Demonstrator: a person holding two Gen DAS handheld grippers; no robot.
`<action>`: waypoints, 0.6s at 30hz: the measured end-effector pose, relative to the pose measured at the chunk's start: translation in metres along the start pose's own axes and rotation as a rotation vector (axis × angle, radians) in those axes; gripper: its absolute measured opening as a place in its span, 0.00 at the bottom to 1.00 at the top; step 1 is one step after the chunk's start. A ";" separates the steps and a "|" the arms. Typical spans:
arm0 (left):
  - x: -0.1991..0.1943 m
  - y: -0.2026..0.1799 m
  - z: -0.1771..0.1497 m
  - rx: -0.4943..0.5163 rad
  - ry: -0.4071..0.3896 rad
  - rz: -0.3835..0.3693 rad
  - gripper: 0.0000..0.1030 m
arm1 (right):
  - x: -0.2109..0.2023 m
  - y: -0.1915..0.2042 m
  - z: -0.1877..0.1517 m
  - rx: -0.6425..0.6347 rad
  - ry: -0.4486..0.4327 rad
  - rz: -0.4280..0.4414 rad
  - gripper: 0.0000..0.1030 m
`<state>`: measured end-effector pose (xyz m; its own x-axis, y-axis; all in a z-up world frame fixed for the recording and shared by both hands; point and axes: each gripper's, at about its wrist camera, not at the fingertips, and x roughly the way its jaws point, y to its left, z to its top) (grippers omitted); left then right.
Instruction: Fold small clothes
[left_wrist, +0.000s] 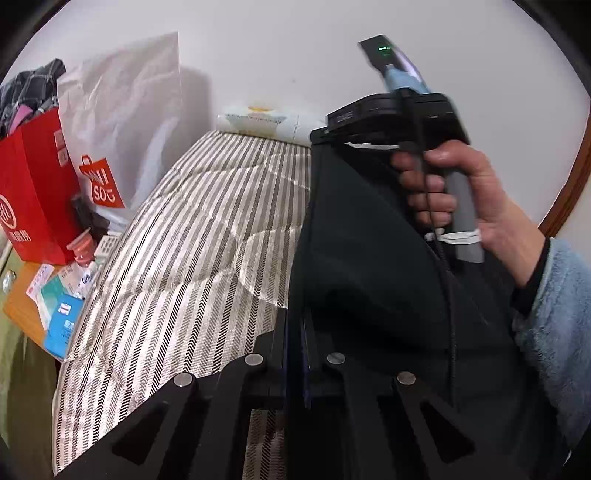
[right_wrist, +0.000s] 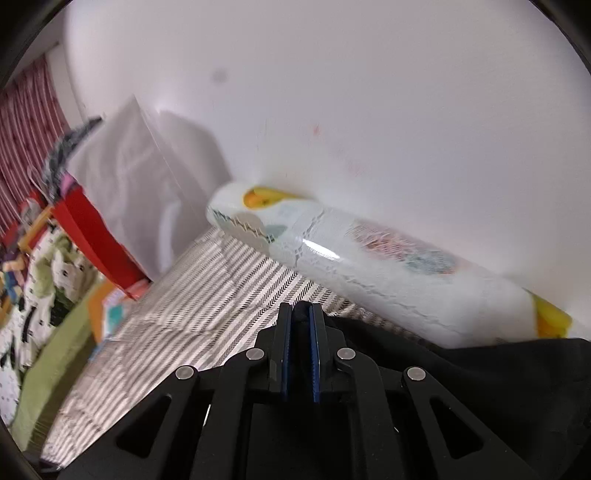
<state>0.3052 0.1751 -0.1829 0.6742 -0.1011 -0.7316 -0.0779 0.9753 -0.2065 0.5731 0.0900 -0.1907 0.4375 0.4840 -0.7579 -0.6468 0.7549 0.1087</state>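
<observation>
A dark garment (left_wrist: 362, 258) hangs stretched between both grippers above the striped bed cover (left_wrist: 192, 251). My left gripper (left_wrist: 295, 325) is shut on its lower edge. The right gripper's body (left_wrist: 391, 110) and the hand holding it show in the left wrist view, clamped on the garment's upper edge. In the right wrist view my right gripper (right_wrist: 301, 314) is shut on the dark garment (right_wrist: 480, 376), which trails off to the right over the bed cover (right_wrist: 207, 295).
A white patterned pillow (right_wrist: 369, 266) lies along the wall at the bed's head. A red paper bag (left_wrist: 33, 192) and a white shopping bag (left_wrist: 122, 122) stand left of the bed, with small boxes (left_wrist: 59, 310) on a side table.
</observation>
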 end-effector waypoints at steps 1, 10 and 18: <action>0.000 0.001 0.000 -0.004 0.005 0.002 0.06 | 0.006 0.002 -0.002 -0.004 0.011 -0.011 0.09; 0.004 0.000 0.002 0.005 0.010 0.034 0.09 | -0.002 -0.007 -0.008 0.076 0.009 0.011 0.23; -0.002 0.000 0.001 -0.019 -0.010 0.046 0.38 | -0.115 -0.023 -0.046 0.125 -0.080 -0.099 0.43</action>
<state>0.3049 0.1759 -0.1809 0.6766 -0.0545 -0.7344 -0.1228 0.9749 -0.1855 0.5091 -0.0032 -0.1354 0.5470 0.4346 -0.7155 -0.5174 0.8474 0.1192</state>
